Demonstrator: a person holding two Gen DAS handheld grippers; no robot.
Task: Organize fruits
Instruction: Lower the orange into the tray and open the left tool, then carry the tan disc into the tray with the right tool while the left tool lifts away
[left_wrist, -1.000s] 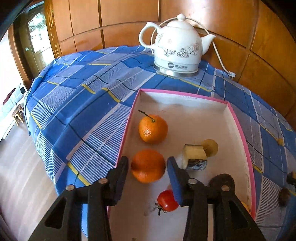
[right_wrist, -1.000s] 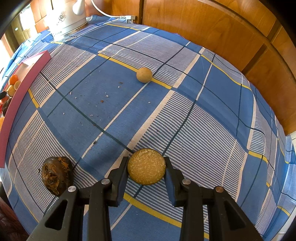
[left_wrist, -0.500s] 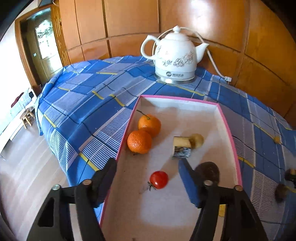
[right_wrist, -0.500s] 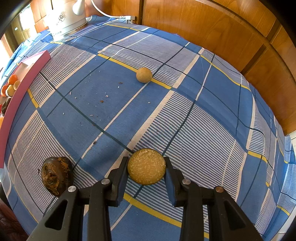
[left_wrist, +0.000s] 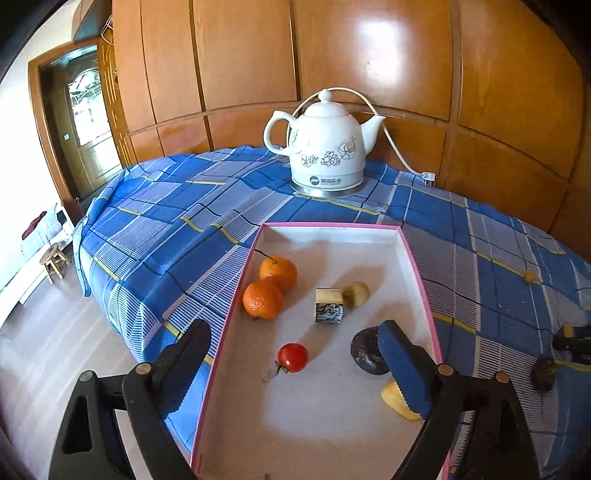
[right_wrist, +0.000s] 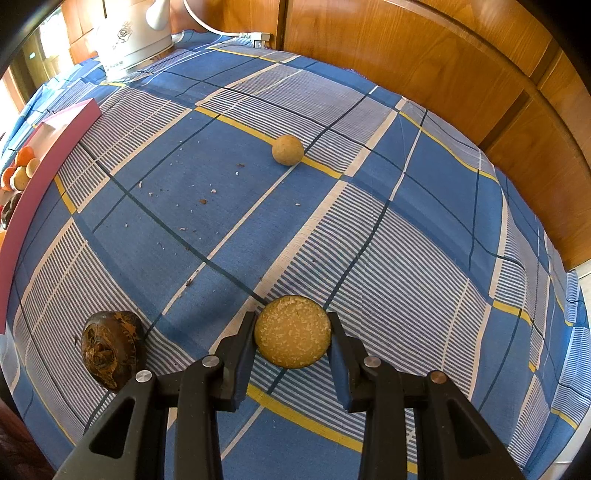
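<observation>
A pink-rimmed white tray (left_wrist: 417, 266) holds two oranges (left_wrist: 263, 300), a cherry tomato (left_wrist: 293, 357), a cut block (left_wrist: 328, 310), a pale round fruit (left_wrist: 356, 293), a dark fruit (left_wrist: 365, 352) and a yellow piece (left_wrist: 397, 402). My left gripper (left_wrist: 295, 365) is open and empty, raised above the tray's near end. My right gripper (right_wrist: 292, 341) is shut on a round tan fruit (right_wrist: 292, 331) just above the blue checked cloth. A dark brown fruit (right_wrist: 110, 349) lies to its left. A small tan ball fruit (right_wrist: 287, 149) lies farther ahead.
A white kettle (left_wrist: 325, 147) with a cord stands behind the tray, close to the wooden wall panels (left_wrist: 406, 55). The tray's pink wall (right_wrist: 40, 170) shows at the left of the right wrist view. The table edge and floor (left_wrist: 44, 332) are on the left.
My left gripper has let go of the orange, opened wide and pulled back and up from the tray. The right gripper has not moved and still holds the tan fruit.
</observation>
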